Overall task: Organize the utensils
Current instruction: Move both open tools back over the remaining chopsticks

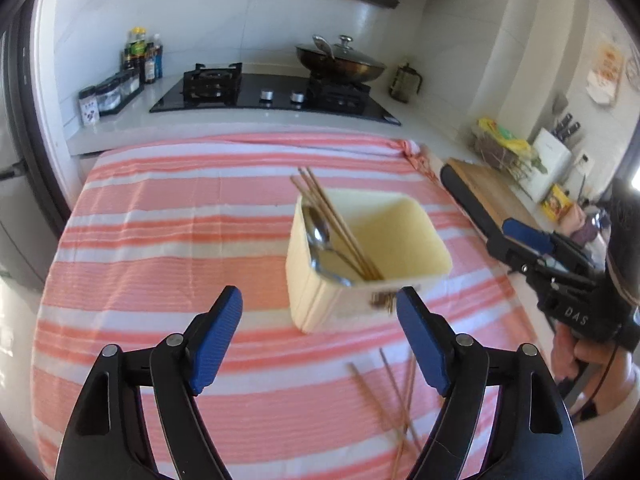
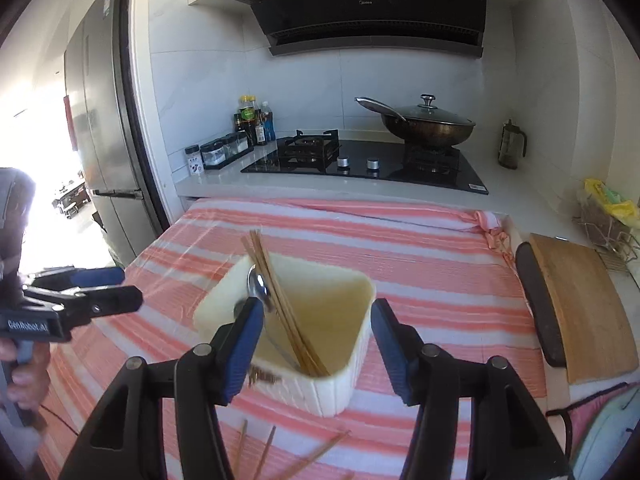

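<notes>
A cream plastic bin (image 1: 316, 300) (image 2: 344, 384) stands on the striped cloth. Wooden chopsticks (image 1: 340, 224) (image 2: 280, 304) and metal spoons (image 1: 318, 232) (image 2: 258, 286) lean inside it against its left side. Several loose chopsticks (image 1: 394, 408) (image 2: 316, 454) lie on the cloth in front of the bin. My left gripper (image 1: 320, 344) is open and empty, hovering just in front of the bin. My right gripper (image 2: 316, 344) is open and empty, held over the bin's near edge. Each gripper shows from the side in the other's view, the right one (image 1: 560, 264) and the left one (image 2: 80, 292).
A pink-and-white striped cloth (image 1: 160, 240) (image 2: 420, 248) covers the table. Behind it a counter holds a gas hob (image 1: 276, 94), a lidded wok (image 2: 428, 122) and condiment bottles (image 2: 252, 124). A wooden cutting board (image 2: 580, 304) lies at the right. A fridge (image 2: 104, 120) stands at the left.
</notes>
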